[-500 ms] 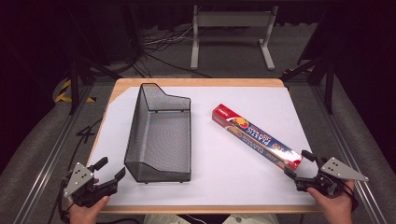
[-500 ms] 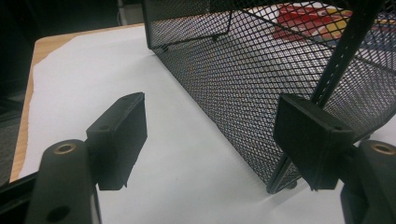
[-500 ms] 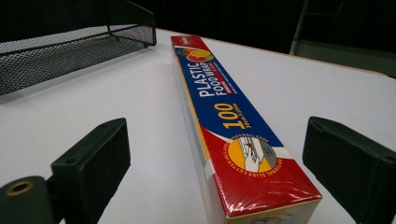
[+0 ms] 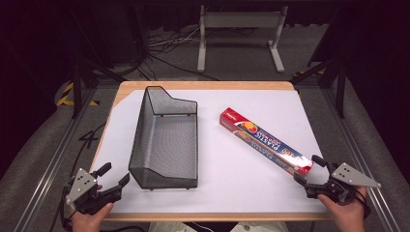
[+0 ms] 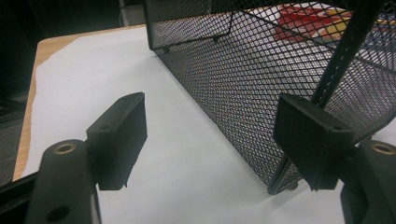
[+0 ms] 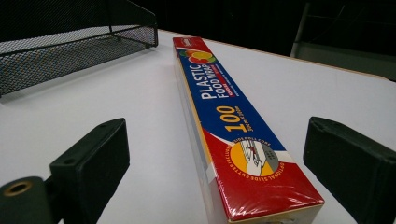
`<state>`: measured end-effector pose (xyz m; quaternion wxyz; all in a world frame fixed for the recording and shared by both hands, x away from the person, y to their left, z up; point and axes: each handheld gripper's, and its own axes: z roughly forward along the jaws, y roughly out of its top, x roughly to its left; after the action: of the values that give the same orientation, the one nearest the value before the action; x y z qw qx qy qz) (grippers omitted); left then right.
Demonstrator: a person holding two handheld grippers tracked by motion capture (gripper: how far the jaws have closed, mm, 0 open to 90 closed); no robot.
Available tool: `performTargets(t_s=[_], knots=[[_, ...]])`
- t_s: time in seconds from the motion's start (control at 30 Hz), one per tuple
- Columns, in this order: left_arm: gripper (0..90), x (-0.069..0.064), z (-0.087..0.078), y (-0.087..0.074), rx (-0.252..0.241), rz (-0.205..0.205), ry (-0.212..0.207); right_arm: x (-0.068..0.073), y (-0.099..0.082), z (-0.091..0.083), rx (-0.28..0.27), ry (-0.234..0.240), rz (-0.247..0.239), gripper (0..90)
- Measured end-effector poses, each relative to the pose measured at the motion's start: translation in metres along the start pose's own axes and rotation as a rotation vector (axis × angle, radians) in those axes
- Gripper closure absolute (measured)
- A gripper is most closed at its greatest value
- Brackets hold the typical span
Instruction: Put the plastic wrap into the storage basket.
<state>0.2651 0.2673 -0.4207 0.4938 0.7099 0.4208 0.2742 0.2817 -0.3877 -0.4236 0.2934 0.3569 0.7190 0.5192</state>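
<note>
While your right gripper (image 4: 309, 170) gapes astride the near end of the box (image 6: 238, 135), note: light, stiff, glossy-slick carton; pinch its long sides there.

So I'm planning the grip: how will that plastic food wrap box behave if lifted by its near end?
The plastic food wrap box is long and square-edged, so it probably won't roll. Lifted by one end, it may droop or swing. Its glossy film looks slippery between the right gripper pads.
</note>
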Motion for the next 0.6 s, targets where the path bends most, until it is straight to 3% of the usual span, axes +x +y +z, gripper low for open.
performTargets(t_s=[0.17,0.3,0.6], knots=[[26.7,0.000,-0.001,0.000,0.002,-0.006,0.007,0.000,0.002,0.003,-0.005,0.019,0.000,7.2],[26.6,-0.001,-0.001,0.000,0.006,-0.004,0.013,-0.003,0.017,0.010,-0.020,0.046,0.023,6.3],[26.7,-0.002,-0.001,0.000,0.008,-0.003,0.019,-0.003,0.046,0.033,0.005,0.079,0.003,6.0]])
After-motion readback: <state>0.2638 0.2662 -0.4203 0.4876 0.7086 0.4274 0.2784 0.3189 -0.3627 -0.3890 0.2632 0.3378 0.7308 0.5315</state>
